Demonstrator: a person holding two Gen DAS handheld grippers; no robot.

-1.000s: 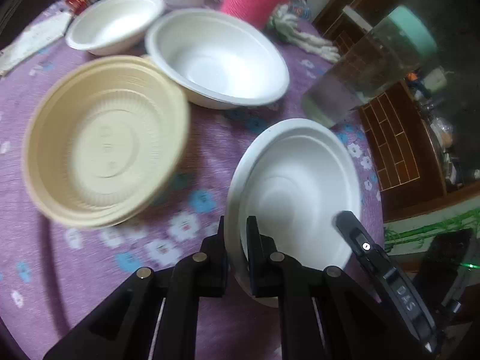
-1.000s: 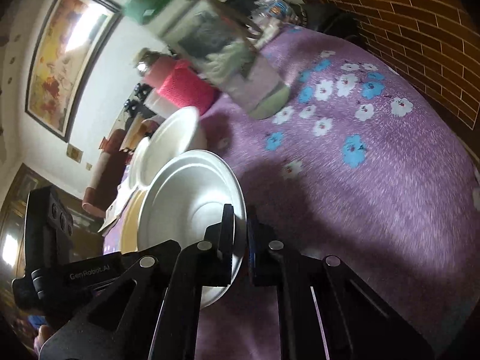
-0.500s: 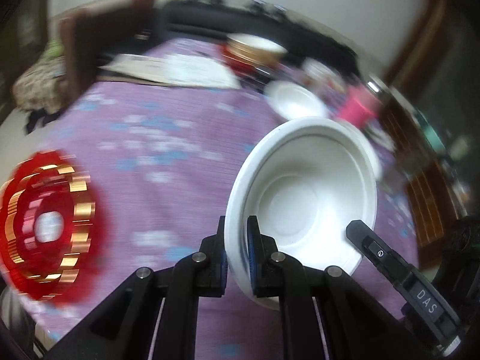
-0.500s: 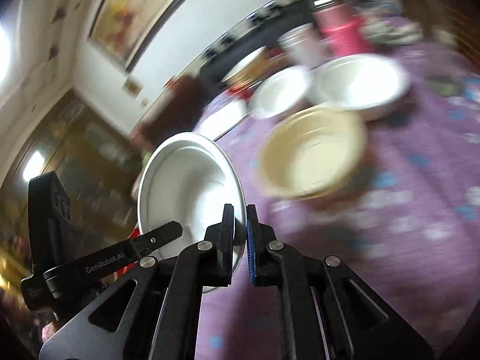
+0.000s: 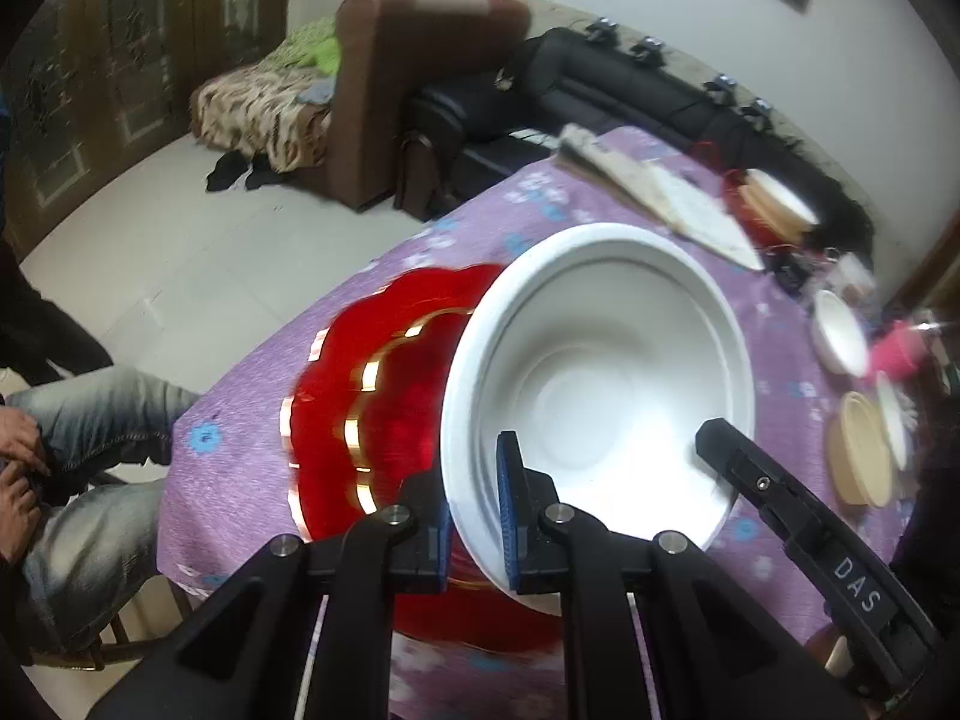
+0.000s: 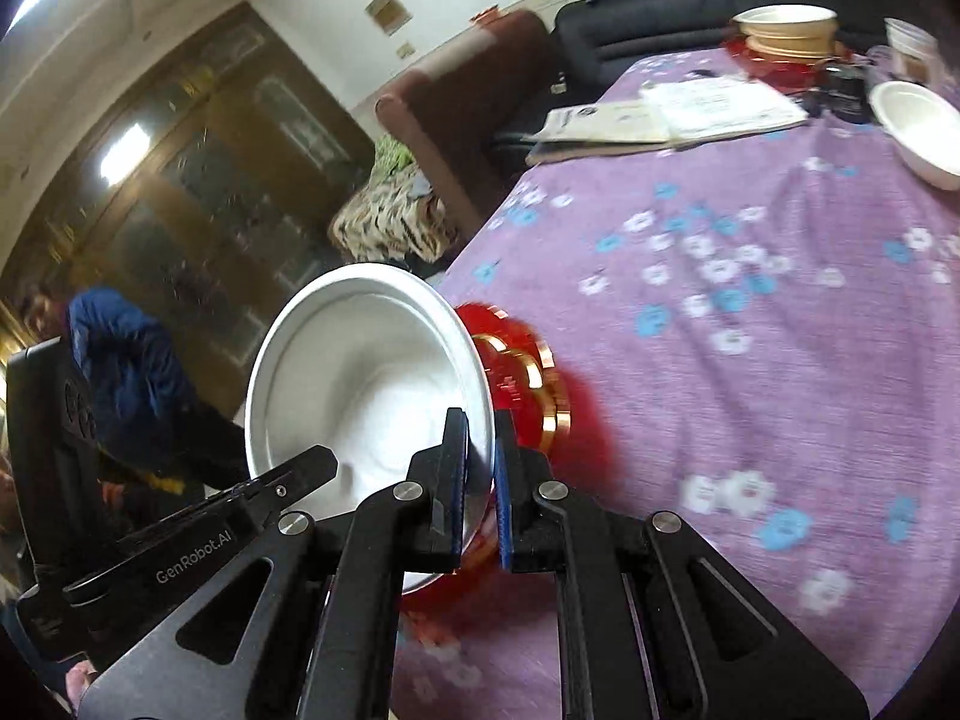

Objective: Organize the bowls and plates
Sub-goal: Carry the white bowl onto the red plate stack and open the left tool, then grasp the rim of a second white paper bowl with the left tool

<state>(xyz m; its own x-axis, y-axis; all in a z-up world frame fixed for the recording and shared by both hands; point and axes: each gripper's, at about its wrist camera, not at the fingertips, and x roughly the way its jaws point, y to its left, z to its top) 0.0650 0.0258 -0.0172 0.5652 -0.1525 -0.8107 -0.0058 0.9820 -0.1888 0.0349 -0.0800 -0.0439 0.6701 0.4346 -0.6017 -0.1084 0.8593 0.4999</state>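
We have the white bowl pinched by its rim from two sides. Our left tongs are clamped on the rim at about 7 o'clock in the left wrist view, one blue pad inside the bowl and one outside. Our right tongs grip the opposite edge, at roughly 5 o'clock of the bowl as the right wrist view shows it. The bowl is in the air, tilted, with its open face toward the left camera.

Just behind and under it lies the red plate with gold trim, resting on the purple flowered surface near the edge closest to us. Well away toward 3 o'clock in the left view sit a tan bowl and a small white bowl.

We judge the step in hand to be carrying the bowl over to the red plate so it can be set on it. The next move calls for levelling the bowl, bringing it down over the plate's middle, then easing both tongs apart together so neither side drags the light bowl off centre or tips it over the surface edge.
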